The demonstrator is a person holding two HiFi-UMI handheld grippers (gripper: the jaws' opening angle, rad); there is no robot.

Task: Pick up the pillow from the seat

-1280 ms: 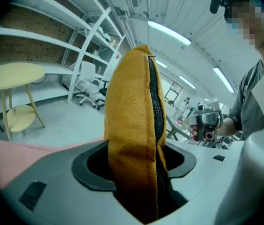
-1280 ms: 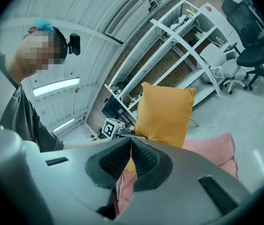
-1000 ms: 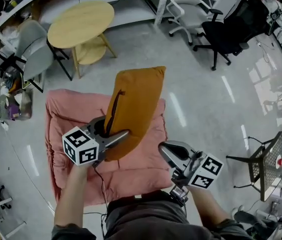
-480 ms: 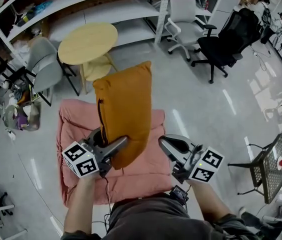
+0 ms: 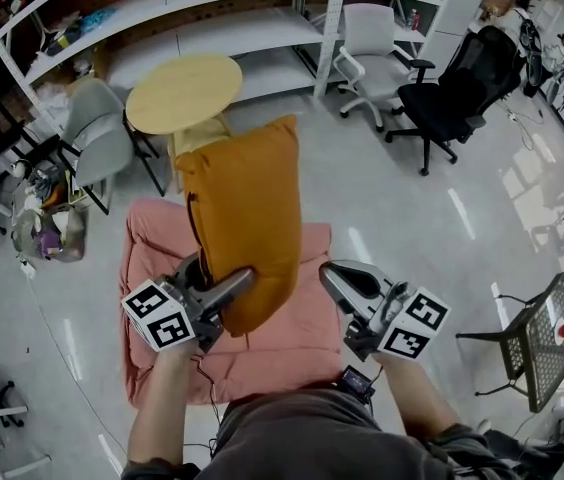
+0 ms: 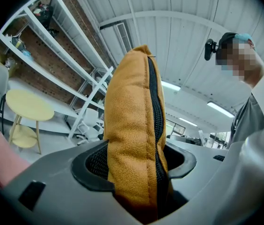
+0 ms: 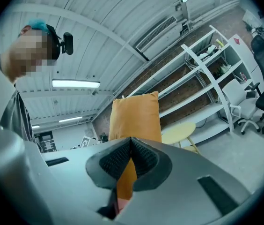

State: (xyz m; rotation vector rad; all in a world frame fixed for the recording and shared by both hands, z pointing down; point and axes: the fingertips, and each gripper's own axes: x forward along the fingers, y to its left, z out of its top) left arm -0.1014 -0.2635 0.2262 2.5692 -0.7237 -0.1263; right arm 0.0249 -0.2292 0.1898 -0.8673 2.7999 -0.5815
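An orange pillow [image 5: 247, 218] with a dark zipper stands upright in the air above the pink cushioned seat [image 5: 152, 243]. My left gripper [image 5: 224, 290] is shut on the pillow's lower end. In the left gripper view the pillow [image 6: 132, 135] fills the gap between both pads [image 6: 92, 163] of the left gripper [image 6: 134, 162]. My right gripper [image 5: 334, 276] hangs to the right of the pillow, apart from it and holding nothing. In the right gripper view the right gripper [image 7: 131, 143] has its pads meeting at the tip, with the pillow [image 7: 134, 116] beyond them.
Behind the seat stand a round yellow table [image 5: 184, 91] and a grey chair [image 5: 97, 133]. White shelving [image 5: 162, 8] lines the back. A white office chair [image 5: 372, 33] and a black one [image 5: 462, 68] sit at the upper right, a mesh chair [image 5: 542, 333] at the right edge.
Both grippers have risen. The pillow has come up off the pink seat with the left gripper and now stands more upright. The right gripper stays shut and empty.
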